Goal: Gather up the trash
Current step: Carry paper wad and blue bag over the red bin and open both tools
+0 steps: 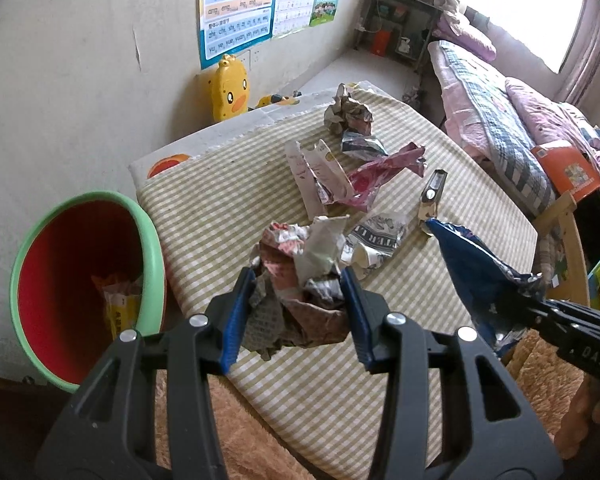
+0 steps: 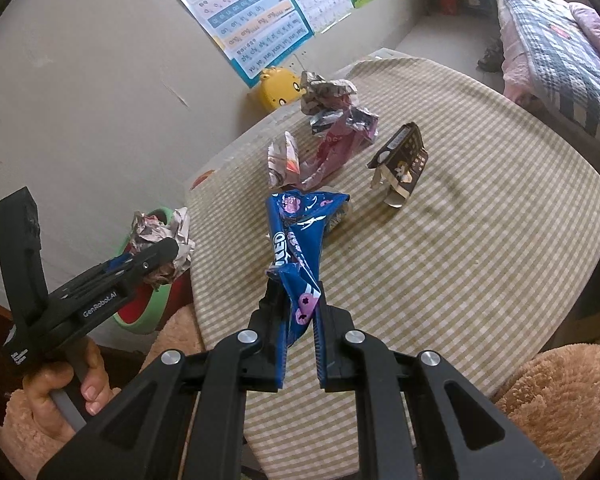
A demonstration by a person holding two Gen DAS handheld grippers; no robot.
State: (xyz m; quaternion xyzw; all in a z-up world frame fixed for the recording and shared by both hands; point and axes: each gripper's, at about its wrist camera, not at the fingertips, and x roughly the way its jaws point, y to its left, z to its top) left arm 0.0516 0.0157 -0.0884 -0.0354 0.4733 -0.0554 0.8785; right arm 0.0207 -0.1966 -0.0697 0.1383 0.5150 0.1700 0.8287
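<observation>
My left gripper (image 1: 298, 280) is shut on a crumpled paper wad (image 1: 300, 280) just above the checked tablecloth (image 1: 220, 184). The right wrist view shows that gripper (image 2: 168, 248) with the wad (image 2: 164, 236) in front of the bin. My right gripper (image 2: 298, 286) is shut on a blue snack wrapper (image 2: 300, 236) that stands up from its jaws; it shows at the right edge too (image 1: 540, 304). A green-rimmed red bin (image 1: 24, 264) sits left of the table, with a yellow packet inside. On the cloth lie a pink wrapper (image 1: 380, 172), a white wrapper (image 1: 320, 176), a dark carton (image 2: 402, 160) and a crumpled ball (image 1: 348, 112).
A printed wrapper (image 1: 376, 240) lies just beyond the left gripper. A yellow duck stool (image 1: 230, 92) stands against the wall behind the table. A bed (image 1: 500, 120) runs along the right. Plush tan seat covers (image 2: 560, 392) border the table's near edge. A hand (image 2: 60, 392) grips the left tool.
</observation>
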